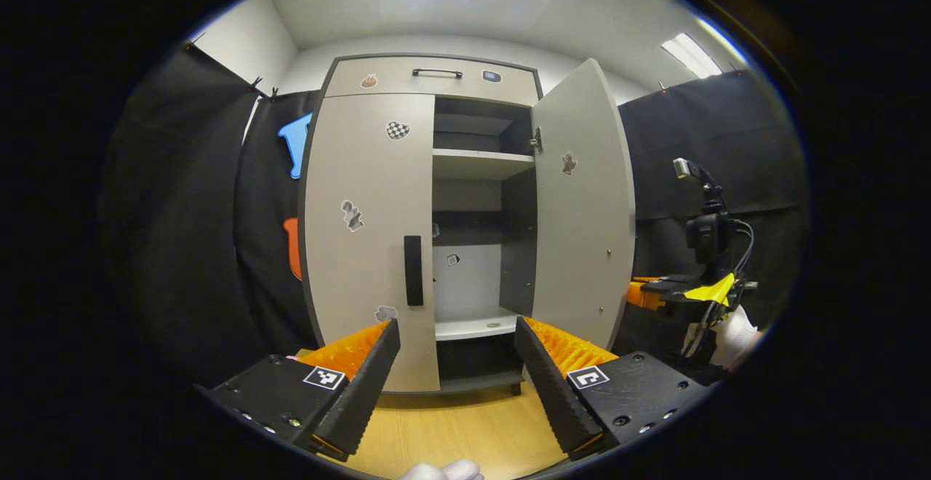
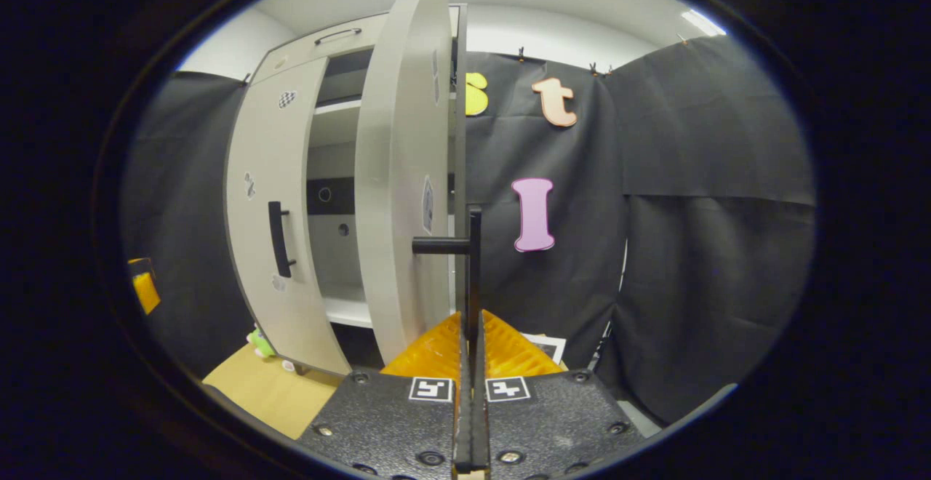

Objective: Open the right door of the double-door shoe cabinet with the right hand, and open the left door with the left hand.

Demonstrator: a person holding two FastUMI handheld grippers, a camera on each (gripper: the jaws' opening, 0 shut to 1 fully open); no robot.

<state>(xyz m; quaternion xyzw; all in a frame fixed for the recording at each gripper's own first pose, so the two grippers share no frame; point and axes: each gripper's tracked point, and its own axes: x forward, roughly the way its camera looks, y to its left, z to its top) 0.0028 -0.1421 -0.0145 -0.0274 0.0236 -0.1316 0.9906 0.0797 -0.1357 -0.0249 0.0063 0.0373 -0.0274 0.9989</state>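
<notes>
Grey right door (image 1: 582,204) stands open, my right gripper (image 2: 471,334) clamped on its handle (image 2: 473,247); left gripper (image 1: 458,364) (jaws apart) could miss the closed left door's handle (image 1: 413,270) if misaligned.

The shoe cabinet (image 1: 364,196) had smooth, matt panels, like laminated board. Ahead of the left gripper's fingers (image 1: 364,385), ribbed and rubbery-looking, its left door handle (image 1: 413,270) looked like matt plastic. Below them the floor (image 1: 465,429) was smooth pale wood. The booth wall (image 2: 698,247) was matt, creased cloth.
</notes>
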